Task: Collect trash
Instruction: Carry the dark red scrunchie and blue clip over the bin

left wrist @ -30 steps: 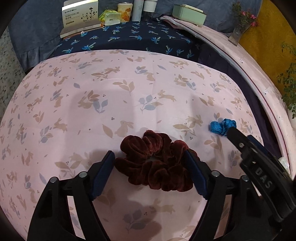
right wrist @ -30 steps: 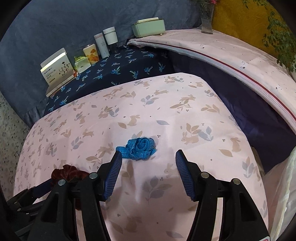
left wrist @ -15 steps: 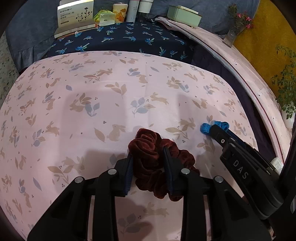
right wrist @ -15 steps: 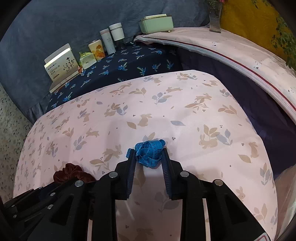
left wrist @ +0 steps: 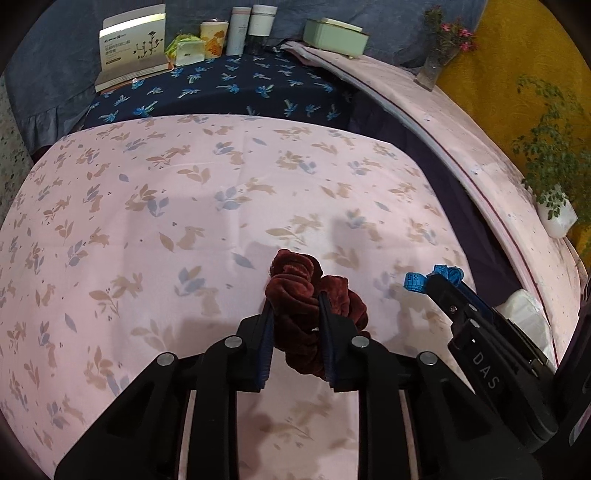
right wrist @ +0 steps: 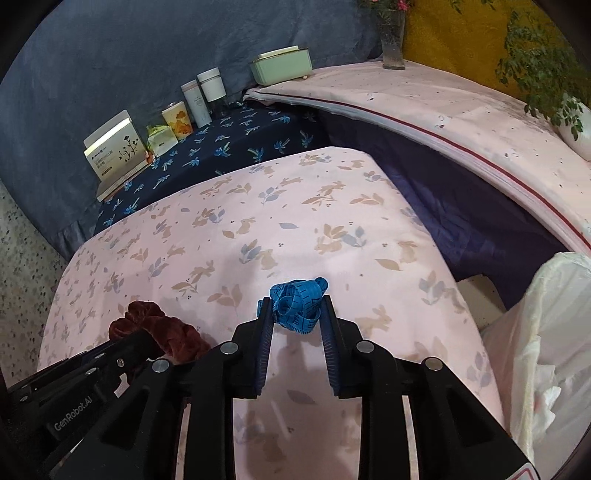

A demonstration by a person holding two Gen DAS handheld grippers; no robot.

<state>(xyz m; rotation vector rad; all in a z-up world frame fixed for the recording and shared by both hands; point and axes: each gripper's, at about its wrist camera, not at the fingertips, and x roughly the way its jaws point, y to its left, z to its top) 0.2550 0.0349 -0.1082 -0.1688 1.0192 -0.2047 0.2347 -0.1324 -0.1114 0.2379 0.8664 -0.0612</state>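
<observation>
A dark red velvet scrunchie [left wrist: 295, 273] is pinched between the blue pads of my left gripper [left wrist: 295, 301], whose jaws are still closing on it; it hangs lifted above the pink rabbit-print cloth [left wrist: 221, 206]. My right gripper [right wrist: 295, 301] is shut on a coiled blue tape measure [right wrist: 297, 291], also raised off the cloth. In the left wrist view the right gripper [left wrist: 432, 280] shows at the right with the tape measure [left wrist: 413, 281] at its tip. The right wrist view shows the scrunchie [right wrist: 147, 314] at lower left.
A white plastic bag [right wrist: 546, 332] sits off the cloth's right edge. At the back, on a dark blue patterned cloth [left wrist: 229, 88], stand a white box [left wrist: 133, 48], cups and bottles [left wrist: 251, 26] and a pale green box [left wrist: 332, 37]. A vase [left wrist: 439, 55] and a potted plant [left wrist: 554, 184] stand on the right ledge.
Both grippers closed from wide open, the left on the scrunchie and the right on the tape measure, then lifted them off the cloth and drew back.
</observation>
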